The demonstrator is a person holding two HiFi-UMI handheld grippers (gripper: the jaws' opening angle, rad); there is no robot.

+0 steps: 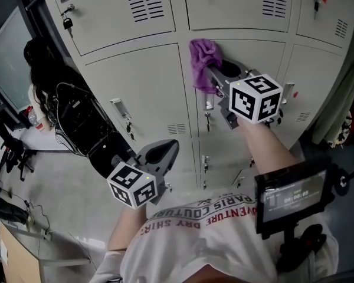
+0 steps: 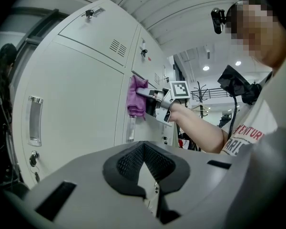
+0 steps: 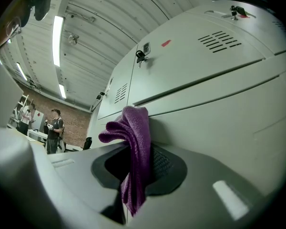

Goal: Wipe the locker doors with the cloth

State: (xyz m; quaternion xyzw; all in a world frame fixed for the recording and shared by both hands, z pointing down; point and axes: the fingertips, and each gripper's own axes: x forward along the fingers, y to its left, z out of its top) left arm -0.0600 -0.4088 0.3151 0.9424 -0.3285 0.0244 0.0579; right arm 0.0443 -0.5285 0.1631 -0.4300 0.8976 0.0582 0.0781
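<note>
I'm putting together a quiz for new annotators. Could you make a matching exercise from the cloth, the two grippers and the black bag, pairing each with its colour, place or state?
Things:
1. cloth
2. left gripper
3. right gripper
4. bag

Descriptions:
A. shut, empty, held low
B. black, left of the lockers
C. purple, against a door
D. shut on the cloth

Pairs: 1-C; 2-A; 3-D; 4-B
</note>
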